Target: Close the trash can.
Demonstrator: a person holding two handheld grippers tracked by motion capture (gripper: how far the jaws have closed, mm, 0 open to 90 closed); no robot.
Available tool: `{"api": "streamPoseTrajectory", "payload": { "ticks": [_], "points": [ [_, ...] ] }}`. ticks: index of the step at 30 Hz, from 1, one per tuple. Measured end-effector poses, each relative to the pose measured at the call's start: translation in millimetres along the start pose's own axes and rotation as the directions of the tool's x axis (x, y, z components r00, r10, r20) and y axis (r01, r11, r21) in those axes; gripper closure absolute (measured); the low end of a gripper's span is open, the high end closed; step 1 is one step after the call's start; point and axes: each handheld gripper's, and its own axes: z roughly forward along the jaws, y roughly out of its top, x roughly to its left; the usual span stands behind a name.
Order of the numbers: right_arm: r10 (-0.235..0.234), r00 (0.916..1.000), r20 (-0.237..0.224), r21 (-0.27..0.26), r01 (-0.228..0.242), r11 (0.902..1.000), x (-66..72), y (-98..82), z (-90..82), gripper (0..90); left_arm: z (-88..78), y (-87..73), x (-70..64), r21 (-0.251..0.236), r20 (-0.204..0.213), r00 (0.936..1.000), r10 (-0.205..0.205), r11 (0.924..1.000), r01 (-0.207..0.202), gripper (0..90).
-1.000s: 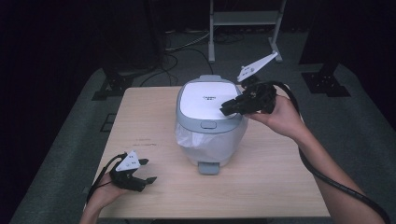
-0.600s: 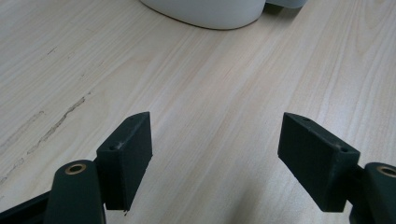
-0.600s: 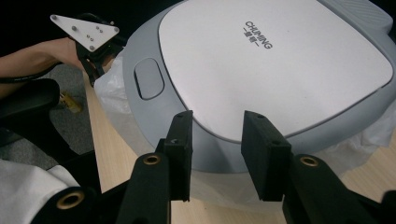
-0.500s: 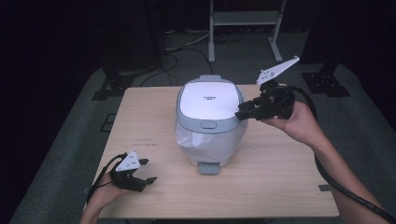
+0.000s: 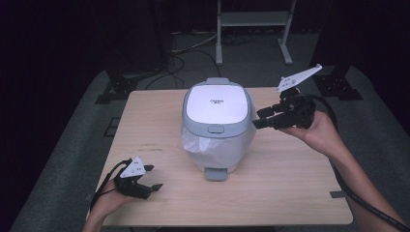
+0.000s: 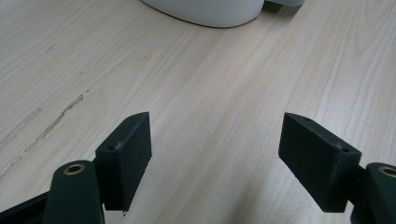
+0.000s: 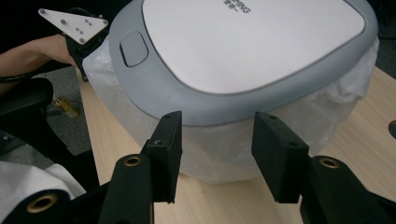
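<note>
Both arms are bare, with no sleeve showing. Each hand carries a black two-jaw gripper: the left gripper (image 5: pixel 149 178) at lower left of the high view, the right gripper (image 5: pixel 258 117) at right. Each bears a pale grey three-cornered plate with small holes, block-shaped jaw pads, brass-ringed screw holes and a black trailing cable.

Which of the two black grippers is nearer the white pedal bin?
The right gripper, held off the table beside the white, grey-lidded pedal bin; the left gripper sits far off near the table edge.

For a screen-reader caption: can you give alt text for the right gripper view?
A closed white-and-grey bin with a white bag liner under its lid stands on a wooden table. The right hand-held gripper faces it, open and empty.
</note>
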Motion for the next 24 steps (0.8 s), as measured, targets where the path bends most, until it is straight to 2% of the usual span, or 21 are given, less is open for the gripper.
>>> {"api": "streamPoseTrajectory", "payload": {
  "ticks": [10, 19, 24],
  "points": [
    [0.041, 0.9988, 0.027, -0.013, -0.040, 0.9991, -6.8, -23.0, -6.9, 46.2, 0.2, 0.0, 0.4, 0.000, -0.001, 1.0000, -0.002, 1.0000, 0.002, 24.1],
    [0.057, 0.9976, 0.038, -0.011, -0.057, 0.9983, -7.9, -39.3, -5.8, 45.3, 0.5, 0.0, 0.1, 0.003, 0.001, 1.0000, -0.003, 1.0000, 0.003, 23.3],
    [0.066, 0.9960, 0.059, -0.005, -0.066, 0.9978, -9.3, -52.1, -3.4, 43.9, 0.5, -0.8, 0.7, 0.006, -0.001, 1.0000, -0.007, 1.0000, 0.007, 22.6]
  ]
}}
